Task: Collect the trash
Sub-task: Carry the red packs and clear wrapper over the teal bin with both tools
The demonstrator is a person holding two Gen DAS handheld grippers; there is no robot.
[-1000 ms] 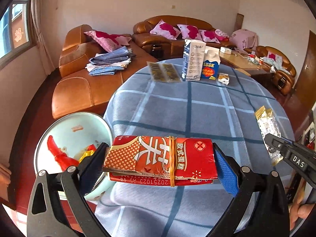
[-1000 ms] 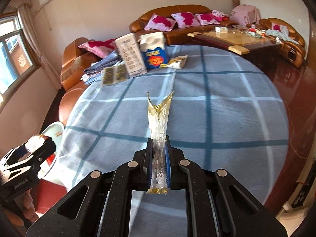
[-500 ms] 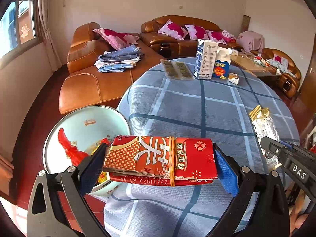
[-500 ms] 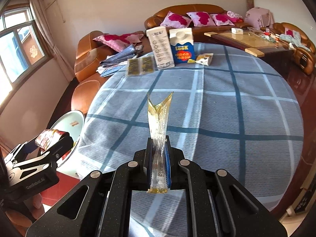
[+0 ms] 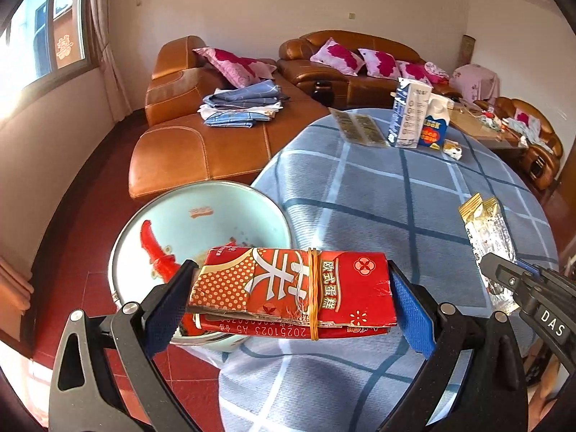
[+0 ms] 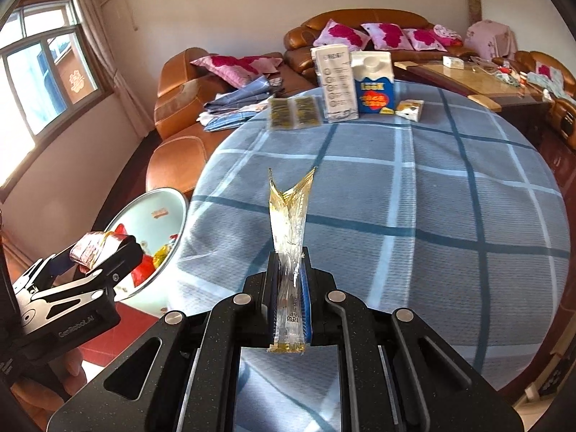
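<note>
Left claw (image 5: 291,298) pinches a flat red box (image 5: 293,288) over the edge of a pale bowl (image 5: 172,223) by the surface (image 5: 396,198). Right claw (image 6: 289,280) is pressed tight on a clear gold wrapper (image 6: 289,216). Farther back on the blue cloth stand two cartons (image 6: 354,82), then brown sofas (image 5: 223,144).

Daylight enters strongly through the window (image 6: 46,82) at left, blown out to white along the lower-left edges of both views. Interior evenly bright, colours warm. Glossy sofa (image 5: 201,144) leather shows sheen. Fisheye curvature bends walls; corners vignette black. Focus sharp throughout, no motion blur.
</note>
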